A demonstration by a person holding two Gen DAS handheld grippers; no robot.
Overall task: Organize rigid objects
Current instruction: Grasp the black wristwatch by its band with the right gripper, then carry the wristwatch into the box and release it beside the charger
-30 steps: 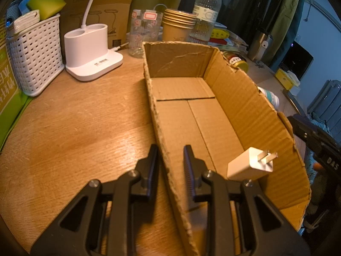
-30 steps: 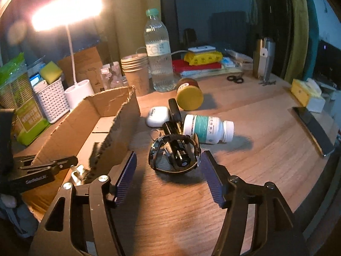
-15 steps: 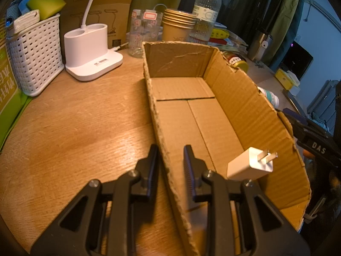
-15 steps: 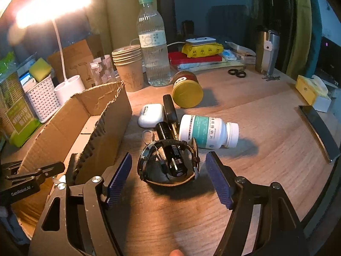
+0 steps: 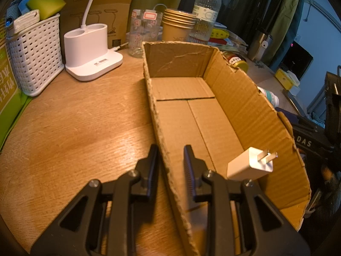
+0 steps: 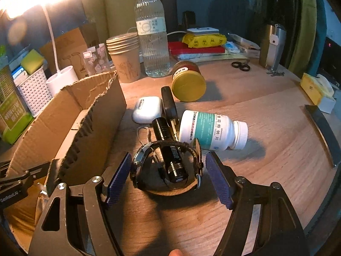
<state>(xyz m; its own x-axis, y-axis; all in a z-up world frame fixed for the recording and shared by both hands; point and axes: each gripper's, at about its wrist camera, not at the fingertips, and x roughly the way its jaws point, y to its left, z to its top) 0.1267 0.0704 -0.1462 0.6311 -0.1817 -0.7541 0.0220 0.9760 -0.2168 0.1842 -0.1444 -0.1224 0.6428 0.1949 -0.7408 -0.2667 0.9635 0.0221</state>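
Watch (image 6: 166,166) on surface (image 6: 266,132), ringed round flashlight (image 6: 170,149), between our right gripper (image 6: 168,177) jaws, spread, just widened, untouching. Left gripper (image 5: 170,160) jaws clenched on cardboard box (image 5: 245,106) wall. Beyond: pill bottle (image 6: 211,130).

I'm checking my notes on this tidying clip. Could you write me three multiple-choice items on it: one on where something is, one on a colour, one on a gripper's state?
1. Where is the white charger plug?
A. inside the cardboard box
B. in the white basket
C. beside the paper cups

2. What colour is the lid of the jar lying on its side?
A. blue
B. yellow
C. white

3. How does the left gripper stand?
A. wide open over the table
B. shut on the charger plug
C. closed on the box's near wall

Answers: 1 A, the plug lies on the box floor. 2 B, the lid facing the right wrist camera is yellow. 3 C, one finger is outside the wall and one inside.
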